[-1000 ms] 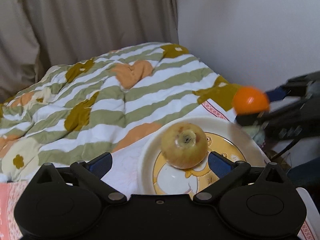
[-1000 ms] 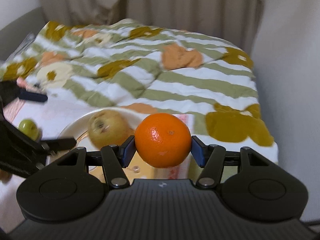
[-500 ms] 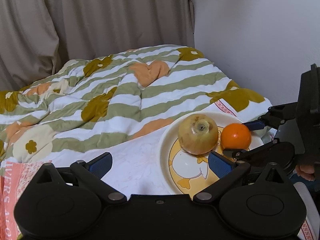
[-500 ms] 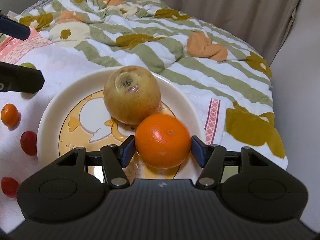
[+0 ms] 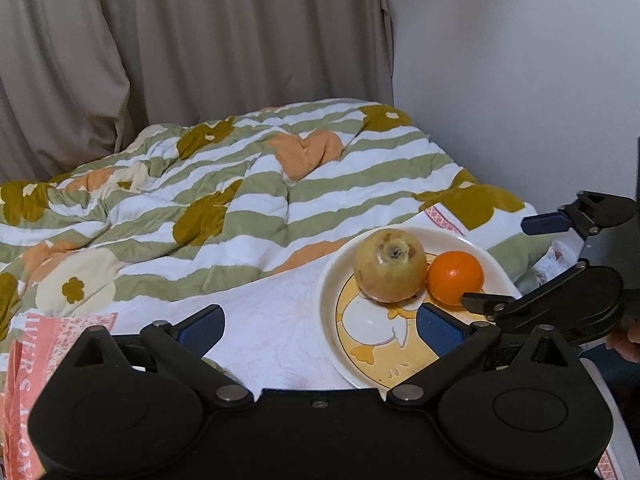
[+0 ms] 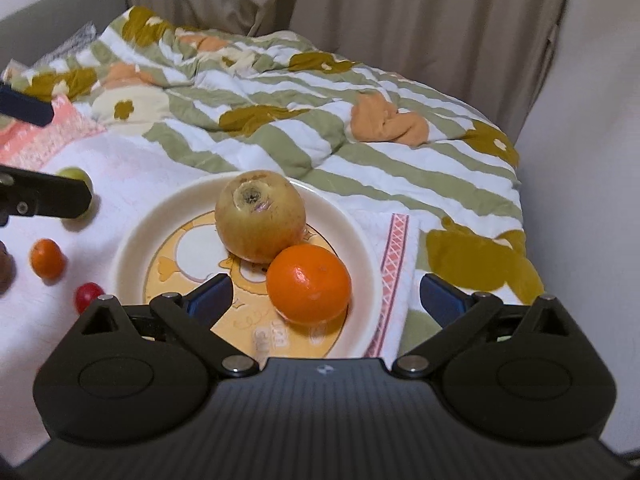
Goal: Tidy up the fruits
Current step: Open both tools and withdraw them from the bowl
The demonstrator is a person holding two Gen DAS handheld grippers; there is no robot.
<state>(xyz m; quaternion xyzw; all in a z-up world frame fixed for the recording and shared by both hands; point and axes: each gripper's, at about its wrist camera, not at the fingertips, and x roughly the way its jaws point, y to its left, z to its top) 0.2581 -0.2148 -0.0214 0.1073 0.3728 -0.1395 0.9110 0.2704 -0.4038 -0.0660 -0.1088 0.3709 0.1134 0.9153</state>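
Since the earlier frame the orange [image 6: 308, 284] has been set on the plate [image 6: 368, 264] against the pear [image 6: 260, 216] and released between the right gripper's [image 6: 326, 294] just-opened jaws, the left gripper [image 5: 320, 326] is spread empty, and small fruits [image 6: 48, 258] left of the jaws remain unplaced

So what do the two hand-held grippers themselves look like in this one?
Both match: the left hand-held gripper and right hand-held gripper have matte black bodies, round pivot housings, silver pins and blue finger pads. The right's body is ribbed. No cables or sleeves show.
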